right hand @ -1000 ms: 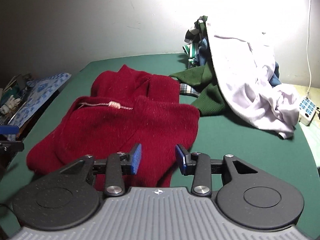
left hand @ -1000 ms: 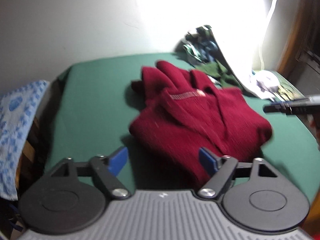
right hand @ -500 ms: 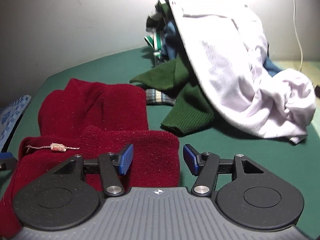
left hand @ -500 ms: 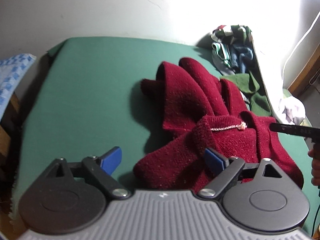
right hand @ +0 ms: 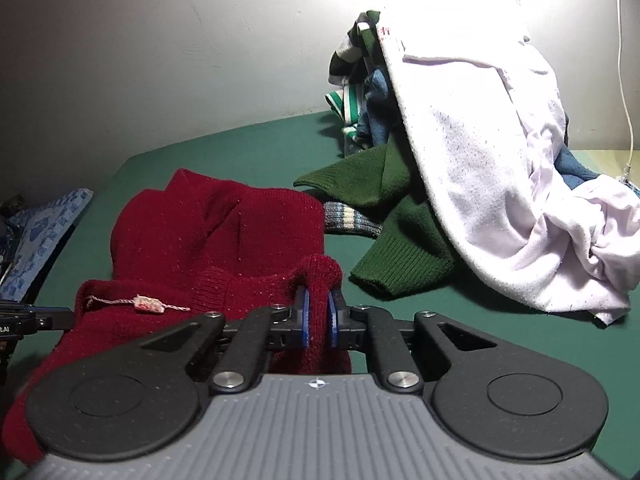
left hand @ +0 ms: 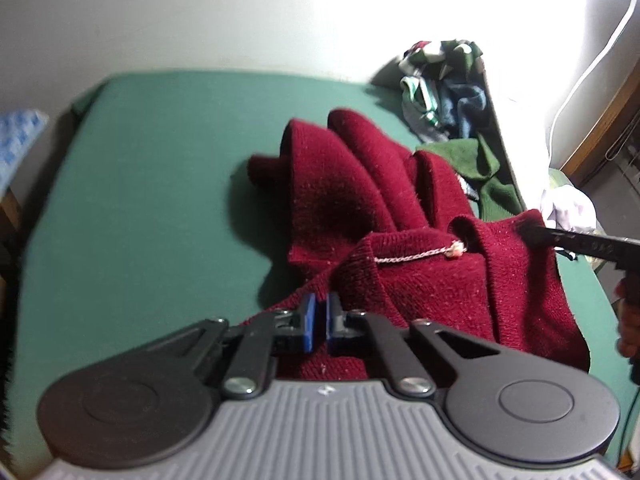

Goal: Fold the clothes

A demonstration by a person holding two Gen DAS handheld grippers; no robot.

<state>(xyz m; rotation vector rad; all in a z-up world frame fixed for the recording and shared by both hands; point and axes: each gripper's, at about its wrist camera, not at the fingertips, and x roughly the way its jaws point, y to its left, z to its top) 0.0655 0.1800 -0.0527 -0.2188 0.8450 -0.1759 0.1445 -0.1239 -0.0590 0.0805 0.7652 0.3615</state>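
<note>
Left wrist view: the left gripper has its blue pads pressed together on the near edge of a dark red sweater, which lies crumpled on a green table cover. A thin pale string with a small tag runs across the sweater's ribbed collar. At the right edge of this view the black fingers of the right gripper meet the sweater's far corner, and part of a hand shows below them. Behind the sweater, against the pale wall, sits a pile of clothes.

Right wrist view: the right gripper pinches a raised fold of the red sweater between its blue pads, the jaws closing on the knit. The string and tag lie on the collar to the left of the fingers. The left gripper enters at the left edge, at the sweater's other side. To the right of the sweater, on the green table cover, a dark green sweater lies partly under a white garment draped over the pile. A blue patterned cloth lies off the table's left edge. A white cable hangs down the wall at far right.
</note>
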